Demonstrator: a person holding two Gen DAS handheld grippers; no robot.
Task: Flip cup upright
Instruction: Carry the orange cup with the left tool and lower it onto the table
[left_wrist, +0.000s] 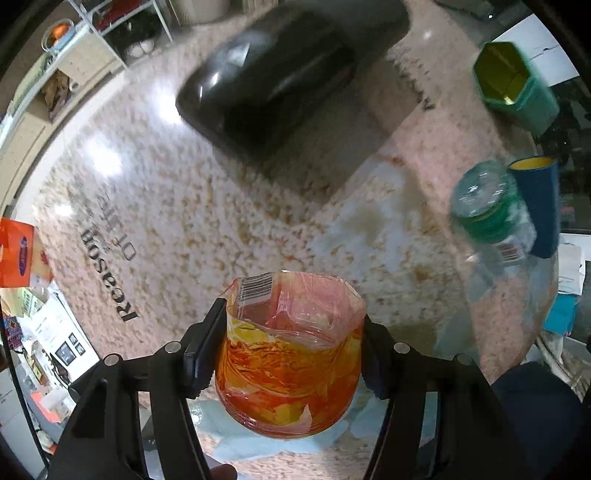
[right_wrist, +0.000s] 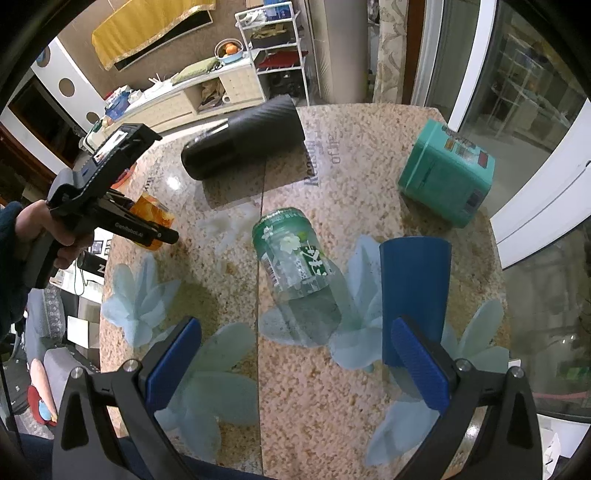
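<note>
We hold the orange and yellow clear plastic cup (left_wrist: 291, 354) tight in our left hand-held gripper (left_wrist: 290, 354) above the speckled tabletop (left_wrist: 184, 206), mouth up already, so only setting it down is left, while our right hand-held gripper (right_wrist: 295, 365) waits wide apart.

Bottle (right_wrist: 295, 266) lying mid-table (right_wrist: 314, 406), tumbler (right_wrist: 415, 291) right of it, black cylinder (right_wrist: 243, 142) behind, box (right_wrist: 447, 181) far right.

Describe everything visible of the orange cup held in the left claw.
The orange cup looks like thin clear plastic wrapped in a crinkled orange and yellow film with a barcode sticker near one end. It is short and wide, rounded at the near end. The left claw is shut on it, one finger on each side. From the right wrist view it sits at the left edge of the table, mostly hidden by the claw; whether it rests on the table cannot be told.
</note>
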